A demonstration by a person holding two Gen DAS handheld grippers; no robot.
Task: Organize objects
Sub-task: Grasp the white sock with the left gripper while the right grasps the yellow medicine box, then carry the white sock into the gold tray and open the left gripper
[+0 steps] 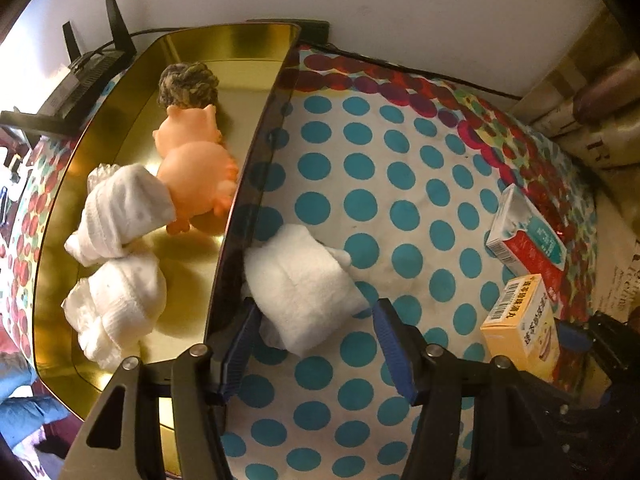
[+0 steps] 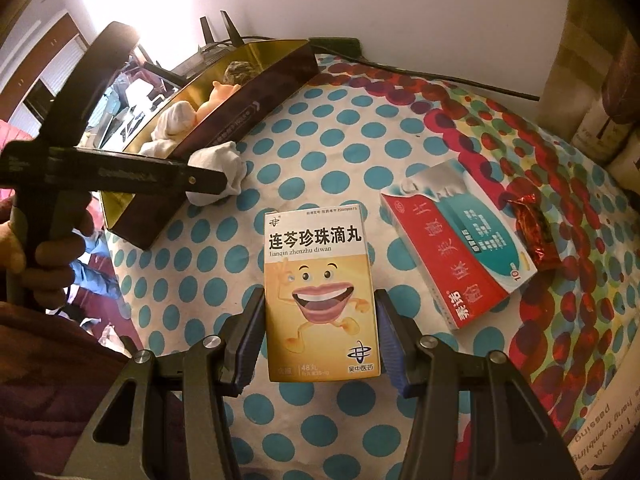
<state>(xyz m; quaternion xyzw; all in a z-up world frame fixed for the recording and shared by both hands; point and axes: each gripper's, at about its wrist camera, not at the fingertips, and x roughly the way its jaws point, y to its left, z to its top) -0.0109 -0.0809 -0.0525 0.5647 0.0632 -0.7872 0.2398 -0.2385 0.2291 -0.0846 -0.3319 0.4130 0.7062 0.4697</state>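
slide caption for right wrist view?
Right gripper brackets the yellow medicine box on the polka-dot cloth; red-teal box alongside.

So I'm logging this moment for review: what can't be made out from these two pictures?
- Right claw: the yellow box sits between its fingers; contact can't be confirmed in the right wrist view.
- Left claw: the white sock lies between its open fingers; the sock's near end is hidden behind a finger.
- Tin: the right wrist view hides its floor behind the dark wall.
- Red packet: print too small to read.
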